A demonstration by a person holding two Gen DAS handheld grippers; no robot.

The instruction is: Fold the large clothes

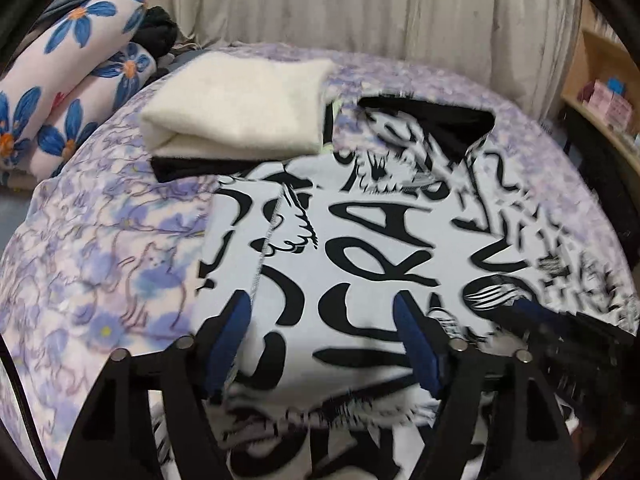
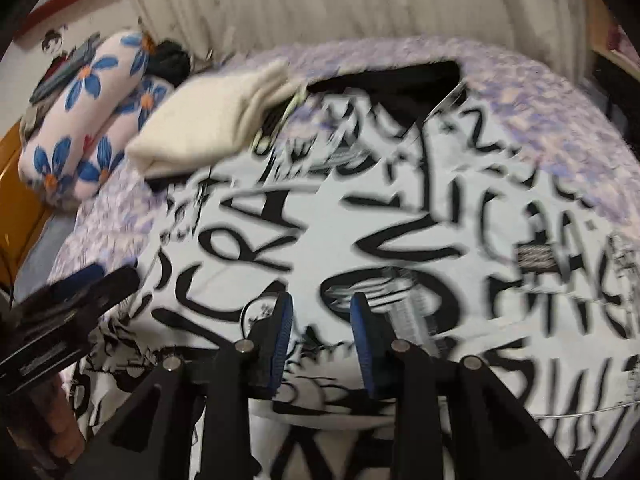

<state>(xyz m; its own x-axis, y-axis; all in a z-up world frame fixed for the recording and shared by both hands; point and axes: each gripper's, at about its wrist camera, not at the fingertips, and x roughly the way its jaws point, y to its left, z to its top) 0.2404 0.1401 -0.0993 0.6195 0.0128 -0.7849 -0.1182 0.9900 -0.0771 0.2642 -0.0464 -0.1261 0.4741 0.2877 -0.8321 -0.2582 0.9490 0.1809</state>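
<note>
a white shirt with bold black lettering (image 1: 360,240) lies spread over a bed covered by a purple floral sheet (image 1: 100,240), its black collar (image 1: 436,120) toward the far side near a pale curtain (image 1: 360,8). its left edge is folded in over the body, leaving a straight seam line. at the shirt's far left corner sits a folded cream garment (image 1: 236,116) on top of a folded black one (image 1: 188,168). beyond those, rolled bedding with blue flowers (image 1: 76,80) lies at the bed's edge.

the left tool (image 1: 322,344) hangs over the near part of the shirt with its blue pads wide apart; no cloth is caught between them. the right tool (image 2: 320,344) is also over the shirt, further toward the middle lettering, its pads apart with a narrower gap, nothing pinched. in the right wrist view the left tool shows as a dark blur at the lower left. both views are smeared by motion.
</note>
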